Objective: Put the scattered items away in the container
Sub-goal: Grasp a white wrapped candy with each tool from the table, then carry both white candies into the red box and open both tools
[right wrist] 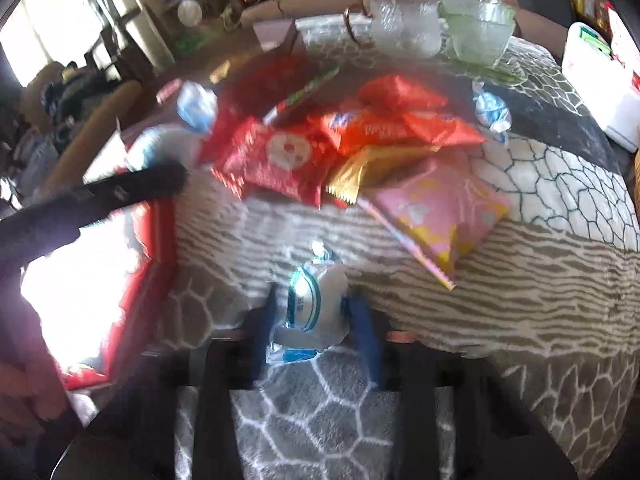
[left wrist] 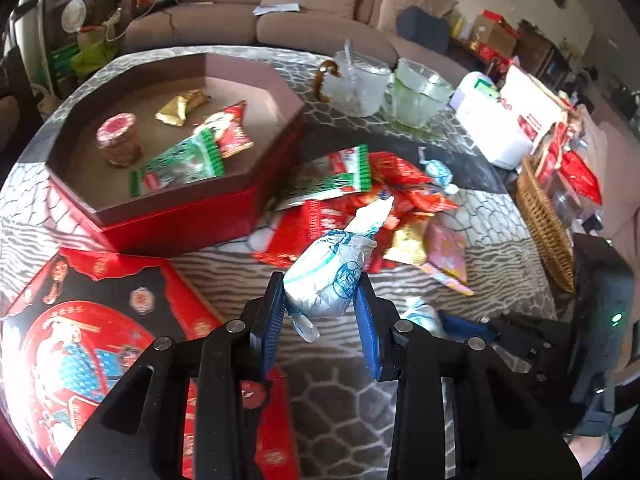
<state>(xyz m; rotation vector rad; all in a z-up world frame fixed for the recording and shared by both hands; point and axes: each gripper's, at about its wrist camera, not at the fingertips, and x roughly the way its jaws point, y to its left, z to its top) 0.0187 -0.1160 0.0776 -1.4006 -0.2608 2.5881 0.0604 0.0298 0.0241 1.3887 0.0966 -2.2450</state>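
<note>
My left gripper [left wrist: 320, 292] is shut on a white-and-blue wrapped candy [left wrist: 332, 268], held above the patterned tablecloth. The red hexagonal box [left wrist: 256, 92] stands to the upper left and holds a jar [left wrist: 119, 140], a gold packet [left wrist: 182, 106] and red and green packets. A pile of red, orange, gold and pink snack packets [left wrist: 384, 208] lies right of the box. My right gripper [right wrist: 316, 312] is shut on another white-and-blue candy [right wrist: 316, 304], low over the cloth; the view is blurred. The pile [right wrist: 360, 148] lies ahead of it. A further candy [right wrist: 492, 112] lies beyond the pile.
The box lid [left wrist: 100, 344] lies at the near left. Two glass bowls [left wrist: 416, 96] stand at the back. A white tissue box [left wrist: 496, 120] and a wicker basket [left wrist: 544, 224] sit at the right. A sofa is behind the table.
</note>
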